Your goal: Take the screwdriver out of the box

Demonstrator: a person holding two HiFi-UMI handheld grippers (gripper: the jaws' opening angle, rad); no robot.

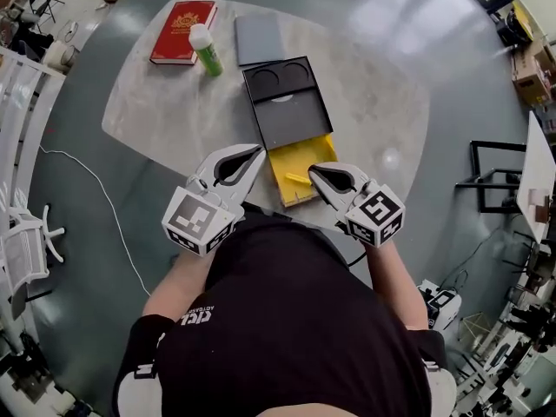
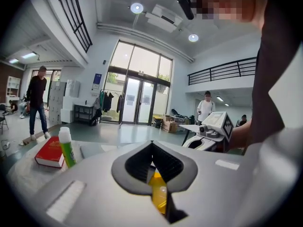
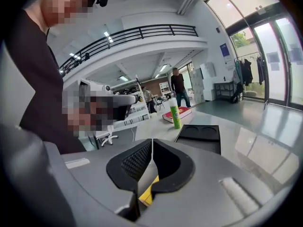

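Pale marbled table (image 1: 373, 111), rounded corners, on grey floor (image 1: 78, 181). At far left: red book (image 1: 182, 31), flat. Just beside it: green bottle (image 1: 206, 49), white cap, upright. Further right: grey panel (image 1: 259, 38), flat. Mid-table: black box (image 1: 287, 102), two round recesses, yellow drawer (image 1: 300, 170) slid out toward near edge.

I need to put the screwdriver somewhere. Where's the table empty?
Bare pale stone table lies right of the black box, and left of it below the red book. Crowded: the far edge with green bottle and grey panel; the near edge with yellow drawer, left tool and right tool.
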